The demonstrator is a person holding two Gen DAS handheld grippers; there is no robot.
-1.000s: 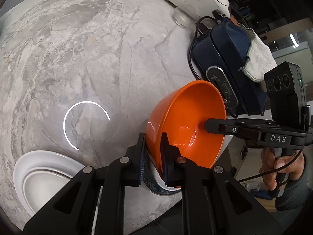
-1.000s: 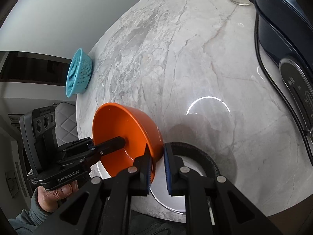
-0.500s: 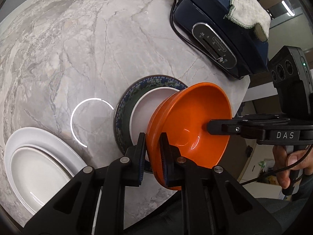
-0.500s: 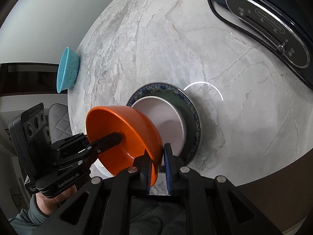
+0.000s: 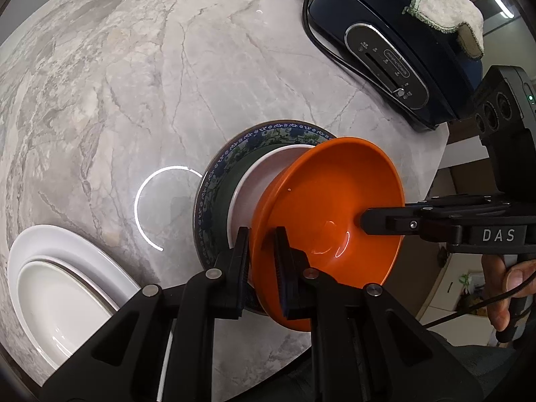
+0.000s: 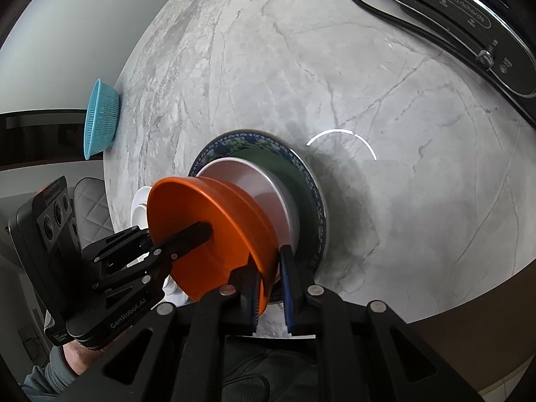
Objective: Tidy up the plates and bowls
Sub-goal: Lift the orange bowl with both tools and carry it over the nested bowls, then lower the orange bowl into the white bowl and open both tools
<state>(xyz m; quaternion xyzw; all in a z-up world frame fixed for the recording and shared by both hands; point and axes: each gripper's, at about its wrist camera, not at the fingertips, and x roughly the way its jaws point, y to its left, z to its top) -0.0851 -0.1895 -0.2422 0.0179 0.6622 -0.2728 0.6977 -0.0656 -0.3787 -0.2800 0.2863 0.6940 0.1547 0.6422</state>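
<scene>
While our left gripper (image 5: 262,261) pinches one side of the orange bowl's (image 5: 331,211) rim, our right gripper (image 6: 269,276) pinches the other side. Both sets of jaws are almost closed, with only the thin rim between the pads. We hold the bowl in the air, tipped a little, right over a small pale plate (image 6: 264,194). That plate sits on a bigger plate with a blue pattern (image 5: 268,130), near the edge of the grey marble table (image 5: 134,83).

We think we are at the step of stacking the bowl on the plates. Next we need to make the bowl level, bring it down slowly onto the middle of the pale plate, and only then let go with both grippers.

Off to the left lie two white plates (image 5: 63,288), one inside the other.
</scene>
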